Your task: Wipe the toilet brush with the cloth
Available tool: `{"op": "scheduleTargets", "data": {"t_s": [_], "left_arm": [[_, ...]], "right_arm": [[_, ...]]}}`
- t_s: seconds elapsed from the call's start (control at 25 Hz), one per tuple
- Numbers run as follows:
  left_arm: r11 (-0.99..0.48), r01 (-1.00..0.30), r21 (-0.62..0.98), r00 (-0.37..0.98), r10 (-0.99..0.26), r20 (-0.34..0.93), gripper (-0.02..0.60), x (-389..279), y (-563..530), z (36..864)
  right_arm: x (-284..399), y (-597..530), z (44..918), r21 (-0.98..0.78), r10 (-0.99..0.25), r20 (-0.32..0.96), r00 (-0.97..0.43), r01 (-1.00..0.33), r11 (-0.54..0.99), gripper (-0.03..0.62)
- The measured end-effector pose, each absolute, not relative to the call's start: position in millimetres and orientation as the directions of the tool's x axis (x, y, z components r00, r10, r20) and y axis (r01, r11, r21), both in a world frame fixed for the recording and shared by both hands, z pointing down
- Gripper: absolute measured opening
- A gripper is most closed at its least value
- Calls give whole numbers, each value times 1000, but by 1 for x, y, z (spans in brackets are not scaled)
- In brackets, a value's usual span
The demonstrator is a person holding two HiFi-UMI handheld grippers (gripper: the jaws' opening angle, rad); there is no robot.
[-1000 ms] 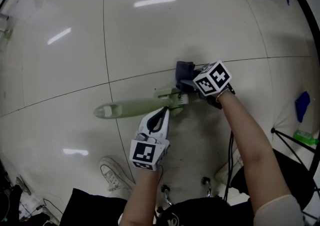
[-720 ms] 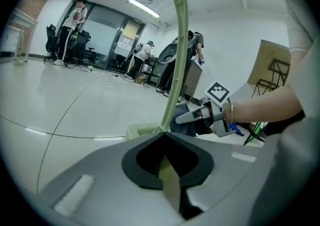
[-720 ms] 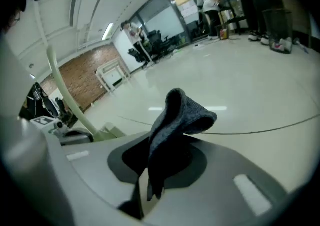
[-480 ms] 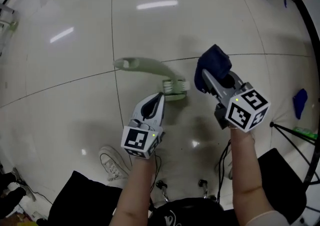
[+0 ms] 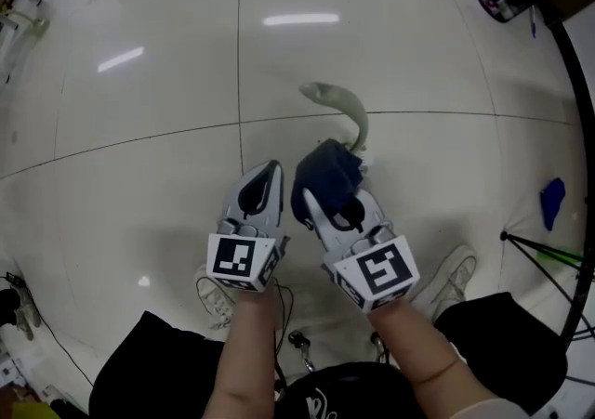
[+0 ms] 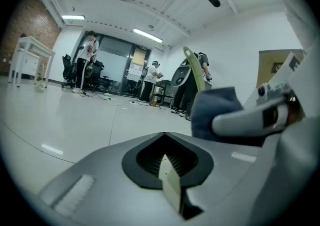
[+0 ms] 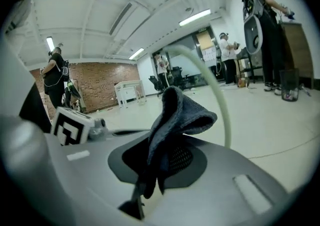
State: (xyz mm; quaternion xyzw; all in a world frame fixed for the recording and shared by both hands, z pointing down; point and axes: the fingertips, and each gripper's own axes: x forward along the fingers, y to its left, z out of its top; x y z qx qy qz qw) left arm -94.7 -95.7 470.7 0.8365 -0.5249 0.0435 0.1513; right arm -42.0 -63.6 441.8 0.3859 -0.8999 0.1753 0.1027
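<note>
Forearms (image 5: 256, 352) side by side at lower centre, left gripper (image 5: 270, 169) clamped on pale green toilet brush (image 5: 351, 115), right gripper (image 5: 321, 208) pinching dark blue cloth (image 5: 325, 171).

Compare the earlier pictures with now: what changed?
The left gripper swung the brush from lying flat, handle leftward, to handle pointing away. The right gripper lifted the cloth off, then brought it back beside the brush. Unchanged: left grips the brush, right the cloth.

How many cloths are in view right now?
1 for sure: the cloth clamped in the right gripper, beside the brush. A blue thing on the floor far right may be another; too small to tell.
</note>
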Motion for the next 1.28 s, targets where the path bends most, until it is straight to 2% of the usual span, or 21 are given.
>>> {"op": "scheduleTargets", "data": {"t_s": [0.16, 0.28, 0.6, 0.88, 1.28], "left_arm": [[-366, -908, 205, 412, -870, 272, 6, -130, -87, 480], [-353, -905, 238, 413, -862, 294, 6, -144, -85, 495], [-385, -880, 278, 461, -834, 304, 6, -144, -85, 514], [-398, -865, 306, 486, -817, 310, 6, -140, -81, 521], [-416, -851, 320, 510, -799, 319, 6, -121, -79, 523]], "right_arm": [[-67, -87, 520, -428, -656, 449, -607, -790, 439, 61], [-73, -96, 559, -508, -650, 517, -557, -811, 291, 60], [-50, -101, 615, -631, -663, 571, -483, -775, 21, 60], [-25, -83, 645, -651, -643, 635, -428, -744, -147, 60], [-7, -28, 674, -671, -587, 690, -424, -680, -296, 60]]}}
